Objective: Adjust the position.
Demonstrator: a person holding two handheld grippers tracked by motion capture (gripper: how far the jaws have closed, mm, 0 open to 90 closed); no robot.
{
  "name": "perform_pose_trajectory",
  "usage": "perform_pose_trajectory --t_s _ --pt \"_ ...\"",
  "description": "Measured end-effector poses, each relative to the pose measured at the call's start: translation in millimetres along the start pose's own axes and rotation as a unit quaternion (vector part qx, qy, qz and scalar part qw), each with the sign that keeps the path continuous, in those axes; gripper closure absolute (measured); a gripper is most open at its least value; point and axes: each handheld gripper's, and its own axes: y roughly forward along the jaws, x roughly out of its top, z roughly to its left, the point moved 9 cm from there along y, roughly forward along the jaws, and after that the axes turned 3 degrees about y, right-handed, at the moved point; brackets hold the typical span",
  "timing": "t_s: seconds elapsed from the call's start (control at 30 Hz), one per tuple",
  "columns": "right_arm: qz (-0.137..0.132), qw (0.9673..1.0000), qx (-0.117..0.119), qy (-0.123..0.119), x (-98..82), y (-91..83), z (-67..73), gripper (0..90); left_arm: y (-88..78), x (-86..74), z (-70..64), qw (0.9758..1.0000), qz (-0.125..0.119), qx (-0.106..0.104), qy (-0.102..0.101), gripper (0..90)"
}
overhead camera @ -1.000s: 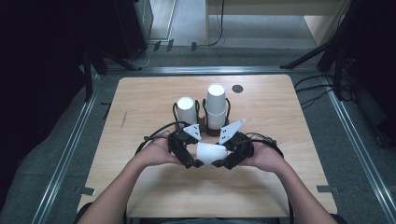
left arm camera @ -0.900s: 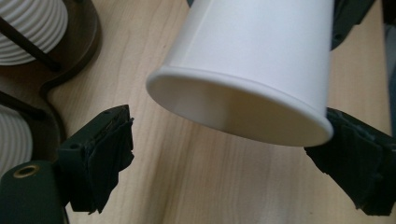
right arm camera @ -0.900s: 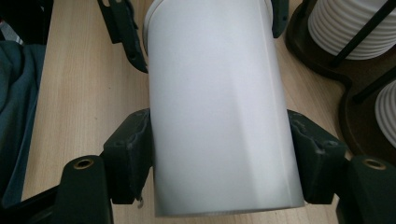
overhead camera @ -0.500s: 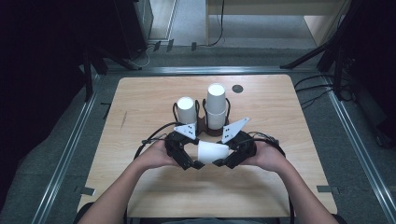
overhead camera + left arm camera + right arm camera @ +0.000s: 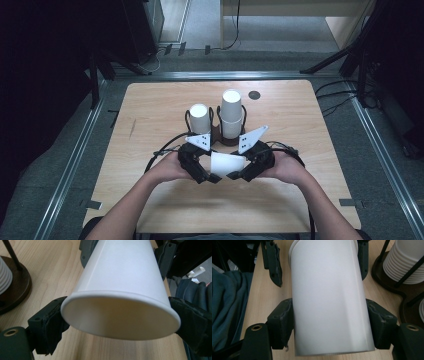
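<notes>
Pale wooden table sits on a dark floor, with two stacks of white cups standing in a dark holder near its middle. Close to the near edge, a white paper cup lies sideways between both hands. The left gripper clamps its wide rim end, and the right gripper clamps its narrower base end.

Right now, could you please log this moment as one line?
cup | left gripper grips rim end | right gripper grips base end | above table
</notes>
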Motion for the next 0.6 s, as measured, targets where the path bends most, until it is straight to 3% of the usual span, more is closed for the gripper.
perform_pose_trajectory --t_s 0.07,0.1,0.17,0.27,0.6 --pt "-0.003 1.0000 0.004 0.002 1.1 -0.8 1.2 30.8 0.9 0.0 -0.6 1.0000 -0.001 -0.003 0.002 7.3" --pt "-0.011 0.9999 0.008 0.000 3.1 -1.6 1.8 30.8 1.1 -0.1 -0.7 1.0000 -0.003 -0.003 0.005 12.8" --pt "-0.013 0.9999 0.009 0.002 3.5 -2.2 2.1 30.8 2.0 -1.1 -1.8 1.0000 -0.001 -0.005 0.003 14.7" --pt "-0.014 0.9998 0.015 0.001 3.7 -3.2 3.2 30.8 2.0 -2.0 -3.3 0.9999 0.002 0.000 0.016 19.0" --pt "-0.006 0.9998 0.019 0.004 1.4 -1.2 4.3 32.3 1.4 -3.1 -2.0 0.9998 0.011 0.001 0.016 23.5"
